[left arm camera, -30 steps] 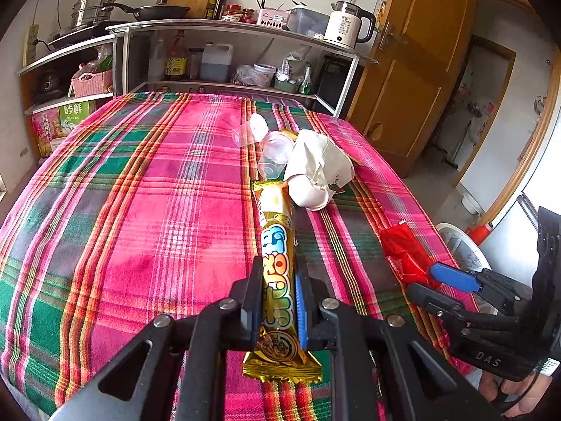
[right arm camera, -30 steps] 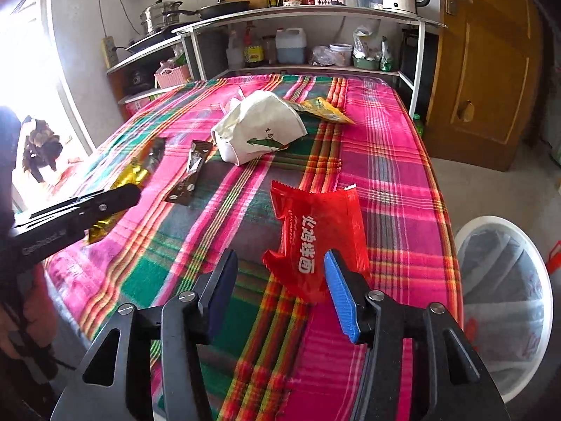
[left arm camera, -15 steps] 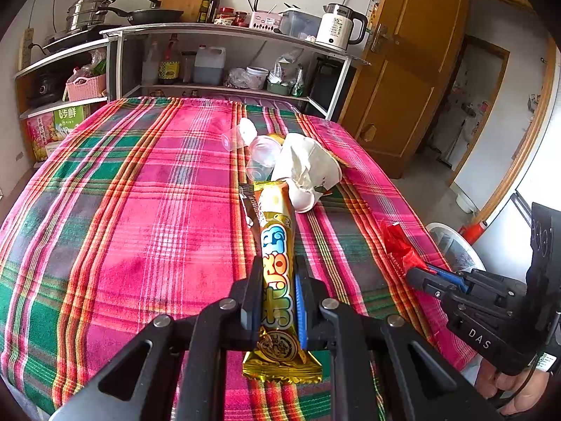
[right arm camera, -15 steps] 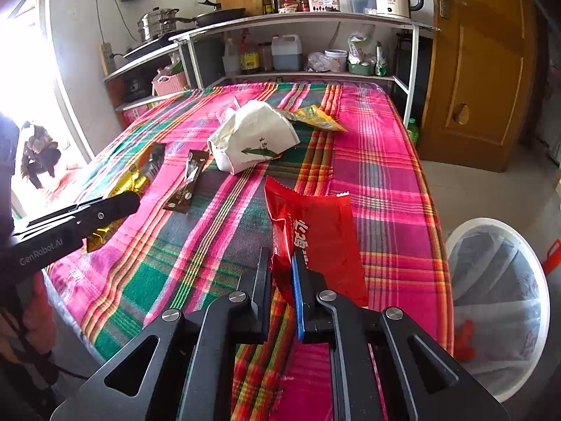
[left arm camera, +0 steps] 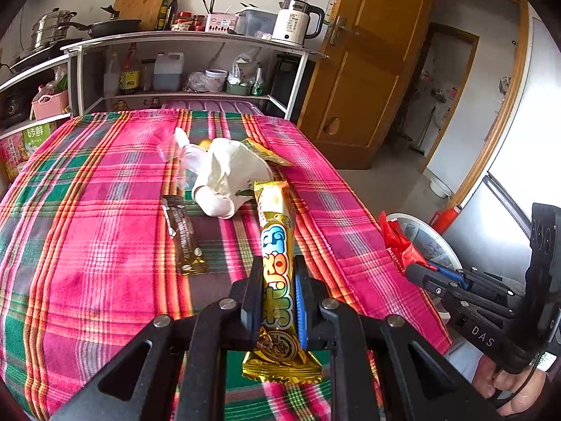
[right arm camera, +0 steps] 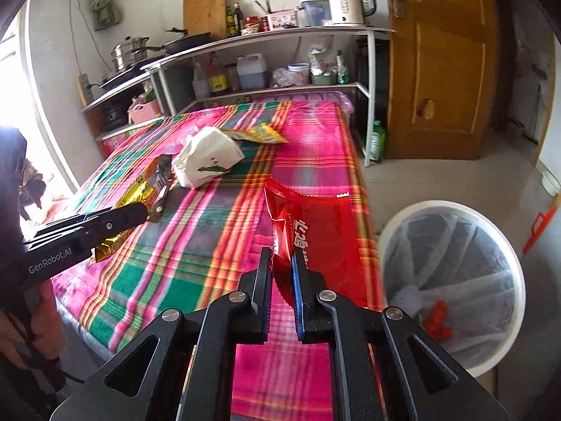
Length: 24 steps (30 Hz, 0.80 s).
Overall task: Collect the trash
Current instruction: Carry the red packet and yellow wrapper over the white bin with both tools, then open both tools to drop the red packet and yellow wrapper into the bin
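On my left, the left gripper (left arm camera: 278, 298) has its fingers clamped on the gold wrapper (left arm camera: 275, 245), lifted over the plaid surface (left arm camera: 87, 228). My right gripper (right arm camera: 282, 273) has just closed its fingers on the red wrapper (right arm camera: 315, 231), beside the white bin (right arm camera: 452, 280).

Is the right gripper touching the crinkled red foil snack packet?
Touching. The right wrist view shows the right gripper with both jaws closed on the lower edge of the red foil snack packet, no gap on either side.
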Motion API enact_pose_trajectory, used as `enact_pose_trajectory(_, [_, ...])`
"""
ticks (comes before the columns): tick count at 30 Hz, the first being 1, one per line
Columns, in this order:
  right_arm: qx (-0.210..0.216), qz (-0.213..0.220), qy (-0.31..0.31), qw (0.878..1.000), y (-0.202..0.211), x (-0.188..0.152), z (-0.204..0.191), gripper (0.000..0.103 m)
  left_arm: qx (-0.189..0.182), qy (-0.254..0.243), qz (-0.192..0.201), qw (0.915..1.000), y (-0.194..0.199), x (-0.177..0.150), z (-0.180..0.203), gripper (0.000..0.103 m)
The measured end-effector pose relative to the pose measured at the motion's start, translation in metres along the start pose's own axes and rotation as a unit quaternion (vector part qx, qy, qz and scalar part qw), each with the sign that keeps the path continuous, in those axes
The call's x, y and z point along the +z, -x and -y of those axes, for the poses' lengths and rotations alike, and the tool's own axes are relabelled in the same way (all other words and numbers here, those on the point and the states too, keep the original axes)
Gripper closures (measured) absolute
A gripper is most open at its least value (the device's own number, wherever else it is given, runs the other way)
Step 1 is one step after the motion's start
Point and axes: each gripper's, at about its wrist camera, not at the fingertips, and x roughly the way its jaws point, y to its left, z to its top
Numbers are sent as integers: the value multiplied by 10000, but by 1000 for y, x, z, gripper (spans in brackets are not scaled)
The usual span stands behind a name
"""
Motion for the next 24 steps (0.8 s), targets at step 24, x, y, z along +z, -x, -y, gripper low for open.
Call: enact_pose_trajectory(24, [-770,-20,-1227,9894,28,-42,127,92,-1036,-946,-467,9890,-66,11,137,87])
